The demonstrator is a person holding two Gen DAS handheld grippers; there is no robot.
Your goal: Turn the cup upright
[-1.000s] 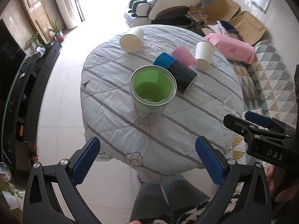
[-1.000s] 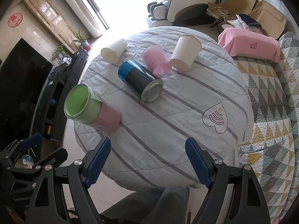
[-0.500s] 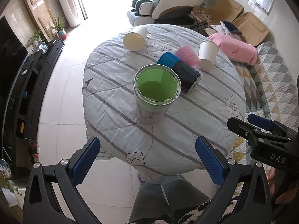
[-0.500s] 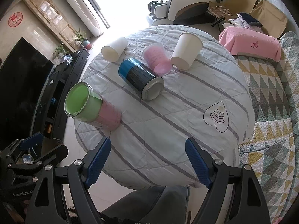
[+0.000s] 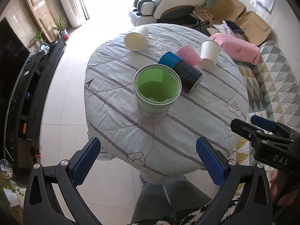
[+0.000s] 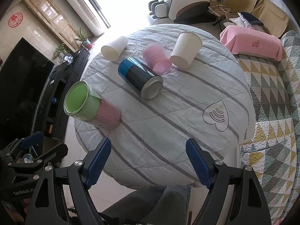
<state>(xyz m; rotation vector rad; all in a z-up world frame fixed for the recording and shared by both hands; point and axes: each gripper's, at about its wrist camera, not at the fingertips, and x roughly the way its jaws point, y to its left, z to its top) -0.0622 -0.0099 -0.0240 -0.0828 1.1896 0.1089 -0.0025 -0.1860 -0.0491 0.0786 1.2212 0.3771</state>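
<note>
A round table (image 5: 187, 135) under a striped grey cloth carries five cups. The green cup (image 5: 157, 91) stands upright near the middle of the left wrist view, mouth up, its green inside showing; from the right wrist view its lower half is pink. Behind it at about 1 o'clock lies a blue-and-black can (image 5: 181, 70) on its side, its metal end facing the near right edge (the two look close, though whether they touch I cannot tell). Just beyond the can, at 1 o'clock again, a pink cup (image 5: 189, 55) lies tilted on its side, and right beside that, toward 2 o'clock, a white paper cup (image 5: 209, 56) stands mouth down. A second white paper cup (image 5: 136, 39) lies on its side at 11 o'clock, near the far edge, well apart from the rest, its mouth turned toward the camera.

The left gripper (image 5: 148, 161) hangs at 6 o'clock off the near edge of the table, its blue pads spread wide and holding nothing; bare cloth lies between it and the green cup. The right gripper (image 6: 148, 161) is likewise spread and empty, over the near edge, with the can at 12 o'clock and the green cup at 10 o'clock.

Around the table: a black TV cabinet (image 6: 56, 97) at 9 o'clock, a massage chair (image 5: 174, 1) at 12 o'clock, and a pink-covered seat (image 6: 251, 43) at 2 o'clock.
</note>
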